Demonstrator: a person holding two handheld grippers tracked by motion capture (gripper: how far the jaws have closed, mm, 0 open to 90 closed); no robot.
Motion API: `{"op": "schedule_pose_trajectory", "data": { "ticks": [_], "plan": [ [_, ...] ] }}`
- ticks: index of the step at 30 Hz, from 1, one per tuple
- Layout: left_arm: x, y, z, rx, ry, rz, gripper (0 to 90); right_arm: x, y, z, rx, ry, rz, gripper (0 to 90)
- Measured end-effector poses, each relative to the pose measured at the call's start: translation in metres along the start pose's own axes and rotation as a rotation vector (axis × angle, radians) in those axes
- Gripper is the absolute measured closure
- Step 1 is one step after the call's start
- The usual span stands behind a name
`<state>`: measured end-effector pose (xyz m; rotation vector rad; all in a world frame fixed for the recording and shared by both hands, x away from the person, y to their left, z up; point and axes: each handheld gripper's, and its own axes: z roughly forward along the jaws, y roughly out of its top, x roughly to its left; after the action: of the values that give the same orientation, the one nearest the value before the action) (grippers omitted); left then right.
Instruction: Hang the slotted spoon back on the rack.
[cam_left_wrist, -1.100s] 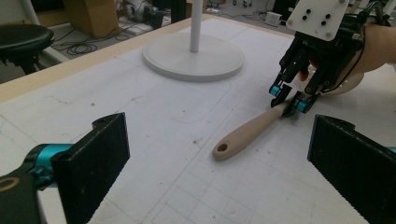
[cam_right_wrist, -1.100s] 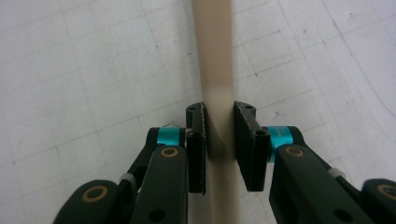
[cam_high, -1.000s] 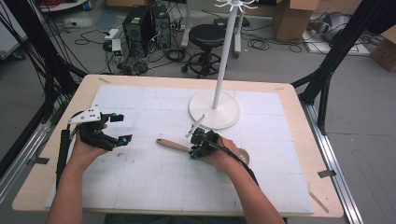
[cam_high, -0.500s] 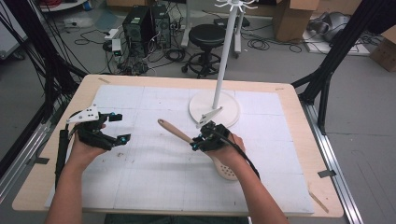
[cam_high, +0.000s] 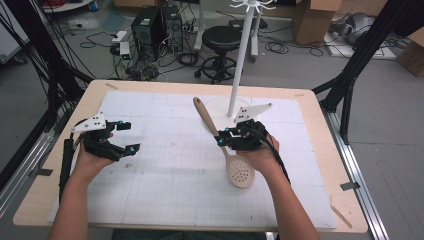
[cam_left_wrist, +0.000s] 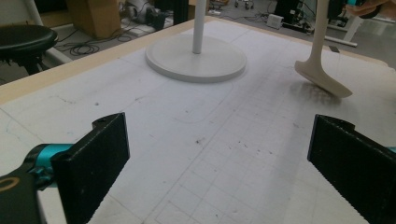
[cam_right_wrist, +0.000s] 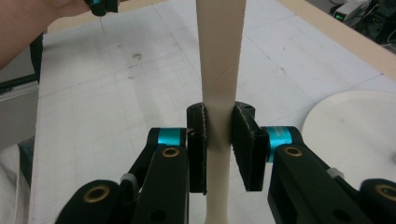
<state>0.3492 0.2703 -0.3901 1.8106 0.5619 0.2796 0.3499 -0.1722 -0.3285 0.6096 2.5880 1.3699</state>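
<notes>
A beige slotted spoon is held off the mat, handle pointing up and away, perforated bowl low toward me. My right gripper is shut on its handle; the black jaws press it from both sides. The same spoon appears at the upper right of the left gripper view, its bowl close to the mat. My left gripper hovers over the left side of the mat, open, with nothing between its jaws. A white hanger stand rises from a round base at the back of the mat.
A white gridded mat covers the wooden table. The stand's round base lies just right of my right gripper. Beyond the table are a black stool, computer cases, cables and cardboard boxes on the floor.
The right gripper has lifted the spoon and swung it from lying flat to handle-up, bowl toward me, moving slightly right. The left gripper has stayed put.
</notes>
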Motion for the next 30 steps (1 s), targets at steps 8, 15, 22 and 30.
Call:
{"op": "schedule_pose_trajectory", "data": {
  "ticks": [8,15,22,30],
  "plan": [
    [0.0,0.0,-0.002,-0.009,0.002,-0.002,6.2,-0.001,0.006,-0.013,-0.037,-0.007,-0.003,75.9],
    [0.001,0.0,-0.002,-0.014,0.002,-0.003,6.2,-0.003,0.017,-0.029,-0.069,-0.026,-0.013,75.9],
    [0.0,0.001,-0.003,-0.026,-0.004,-0.001,6.2,-0.012,0.029,-0.051,-0.095,-0.057,-0.005,75.9],
    [0.0,0.001,-0.003,-0.028,-0.006,0.0,6.2,-0.024,0.038,-0.076,-0.115,-0.103,0.009,75.8]
  ]
}}
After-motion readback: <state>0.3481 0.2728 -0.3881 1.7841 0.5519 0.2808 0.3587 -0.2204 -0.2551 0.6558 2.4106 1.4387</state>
